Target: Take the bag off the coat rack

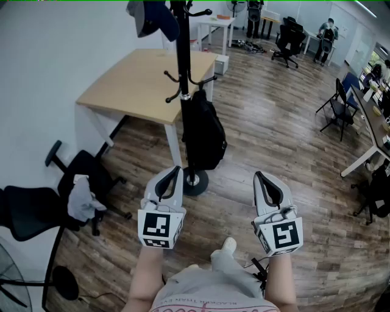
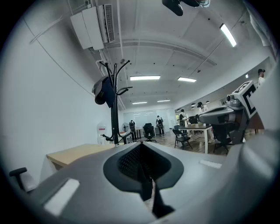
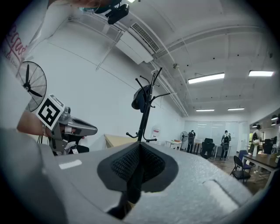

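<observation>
A black coat rack (image 1: 183, 67) stands on a round base ahead of me, beside a wooden table. A black backpack (image 1: 203, 130) hangs from its lower hooks on the right side of the pole. A dark cap (image 1: 152, 17) sits on an upper hook. My left gripper (image 1: 177, 169) is held low, just short of the rack's base, shut and empty. My right gripper (image 1: 258, 175) is level with it further right, also shut and empty. In the left gripper view the rack (image 2: 114, 109) and cap (image 2: 102, 91) rise ahead; in the right gripper view the rack (image 3: 146, 105) stands left of centre.
A light wooden table (image 1: 143, 82) stands left of the rack against the white wall. A black office chair (image 1: 82, 177) with a grey cloth is at the left, a fan (image 1: 12, 286) at the lower left. Chairs, desks and people fill the far right.
</observation>
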Available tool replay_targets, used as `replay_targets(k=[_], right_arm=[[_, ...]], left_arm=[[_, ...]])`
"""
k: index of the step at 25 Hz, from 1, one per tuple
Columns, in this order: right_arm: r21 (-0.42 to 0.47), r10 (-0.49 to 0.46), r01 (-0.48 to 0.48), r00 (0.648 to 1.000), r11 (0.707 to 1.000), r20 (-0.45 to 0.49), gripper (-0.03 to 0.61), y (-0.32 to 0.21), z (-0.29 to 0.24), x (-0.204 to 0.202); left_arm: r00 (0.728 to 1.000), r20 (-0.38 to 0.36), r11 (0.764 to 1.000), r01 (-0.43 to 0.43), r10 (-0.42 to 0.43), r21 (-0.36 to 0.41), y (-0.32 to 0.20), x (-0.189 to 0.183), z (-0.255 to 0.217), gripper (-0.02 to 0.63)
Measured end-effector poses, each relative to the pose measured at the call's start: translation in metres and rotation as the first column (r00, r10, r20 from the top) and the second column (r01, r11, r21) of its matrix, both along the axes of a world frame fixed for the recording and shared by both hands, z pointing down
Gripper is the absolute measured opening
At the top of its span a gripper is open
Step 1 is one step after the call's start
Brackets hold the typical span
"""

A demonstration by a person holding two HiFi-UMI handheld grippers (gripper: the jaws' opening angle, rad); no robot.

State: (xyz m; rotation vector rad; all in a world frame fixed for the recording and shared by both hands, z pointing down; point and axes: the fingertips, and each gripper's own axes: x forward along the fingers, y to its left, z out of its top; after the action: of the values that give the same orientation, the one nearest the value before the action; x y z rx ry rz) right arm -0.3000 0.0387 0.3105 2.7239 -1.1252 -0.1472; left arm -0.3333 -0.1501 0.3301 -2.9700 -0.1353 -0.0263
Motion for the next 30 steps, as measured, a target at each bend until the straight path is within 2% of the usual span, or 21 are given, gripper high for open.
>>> replay_targets(k=[7,11,14,19,25,30], right_arm=[[0.001,-0.005,0.005,1.0,1.0,0.008,0.002,0.03,0.009,0.067],[0.037,-0.036,0.035,0.999,0.999,0.023,0.002,0.05,0.006,0.106],[0.016,-0.06,0.06,0.998,0.998,0.023,0.002,0.063,0.01,0.13],[0.008,-0.065,0.065,0.998,0.998,0.019,0.003,0.07,0.013,0.158],[-0.032,-0.058,0.06,0.998,0.998,0.039,0.003,0.069,0.033,0.182],[-0.048,-0.037,0.039,0.998,0.998,0.056,0.003,0.072,0.042,0.218]], left_arm=[[1.0,0.009,1.0,0.006,-0.006,0.014,0.033,0.061,0.001,0.012],[1.0,0.008,1.0,0.025,-0.026,0.011,0.053,0.098,0.0,0.012],[0.999,0.009,0.999,0.042,-0.042,0.0,0.065,0.12,0.002,0.012],[0.999,0.029,0.999,0.039,-0.04,0.02,0.081,0.143,0.013,0.012],[0.997,0.063,0.999,0.042,-0.042,0.007,0.081,0.168,0.026,0.012],[0.997,0.065,0.999,0.037,-0.037,-0.003,0.078,0.206,0.034,0.012]])
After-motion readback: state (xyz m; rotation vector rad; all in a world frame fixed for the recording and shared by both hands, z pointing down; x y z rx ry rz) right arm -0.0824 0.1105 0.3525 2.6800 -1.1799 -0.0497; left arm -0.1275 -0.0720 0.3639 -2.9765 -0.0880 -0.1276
